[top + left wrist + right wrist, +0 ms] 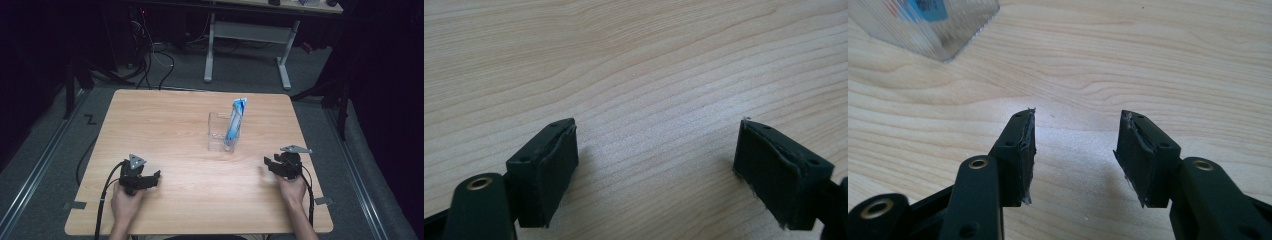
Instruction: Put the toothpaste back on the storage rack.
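A clear plastic box (220, 132) stands near the middle of the wooden table (165, 120), with a blue and white tube (235, 122) leaning upright inside it. My left gripper (154, 176) rests low at the front left, held by a hand, its jaws wide apart over bare wood (656, 145). At the front right, my right gripper (267, 162) points toward the table's middle. Its jaws stand open with nothing between them (1075, 135). A corner of the clear box (938, 30) sits at the upper left of the right gripper view.
The table's front edge lies just behind both hands. A grey-legged desk (247, 35) stands beyond the far edge, with cables (155, 60) on the dark floor. A black cable (102, 200) trails from the left gripper over the front edge.
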Demonstrator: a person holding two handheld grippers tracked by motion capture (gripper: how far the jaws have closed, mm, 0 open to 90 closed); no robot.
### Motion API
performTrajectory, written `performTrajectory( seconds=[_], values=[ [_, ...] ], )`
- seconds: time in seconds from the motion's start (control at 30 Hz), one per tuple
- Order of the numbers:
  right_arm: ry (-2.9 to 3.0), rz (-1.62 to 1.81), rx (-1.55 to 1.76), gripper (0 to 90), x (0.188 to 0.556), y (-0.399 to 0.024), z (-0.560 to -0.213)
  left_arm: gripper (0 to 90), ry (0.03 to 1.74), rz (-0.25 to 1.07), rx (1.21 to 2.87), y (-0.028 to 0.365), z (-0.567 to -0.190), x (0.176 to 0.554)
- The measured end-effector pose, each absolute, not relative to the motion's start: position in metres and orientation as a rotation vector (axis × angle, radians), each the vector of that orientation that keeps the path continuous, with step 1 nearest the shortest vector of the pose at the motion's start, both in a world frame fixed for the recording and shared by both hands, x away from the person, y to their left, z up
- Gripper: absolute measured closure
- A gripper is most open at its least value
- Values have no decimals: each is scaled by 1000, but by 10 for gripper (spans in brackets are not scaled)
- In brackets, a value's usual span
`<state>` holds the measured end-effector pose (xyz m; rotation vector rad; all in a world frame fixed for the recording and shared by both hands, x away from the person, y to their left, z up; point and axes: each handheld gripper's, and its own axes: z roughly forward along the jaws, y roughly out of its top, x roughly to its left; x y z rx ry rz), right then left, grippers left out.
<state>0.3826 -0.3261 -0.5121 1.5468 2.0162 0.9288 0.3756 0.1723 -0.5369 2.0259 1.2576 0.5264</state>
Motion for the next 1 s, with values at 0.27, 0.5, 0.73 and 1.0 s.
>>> performTrajectory(
  seconds=[0.27,0.5,0.73,1.0],
  values=[
    [2006,901,1553,499,385,-323,-528,183,1258,526,2026,172,-537,376],
    [1983,848,1506,479,384,-317,-530,183,1258,527,2026,172,-537,375],
    [1989,854,1507,457,384,-318,-530,183,1258,526,2026,172,-537,375],
    [1990,853,1508,456,384,-318,-530,183,1258,526,2026,172,-537,375]
  ],
)
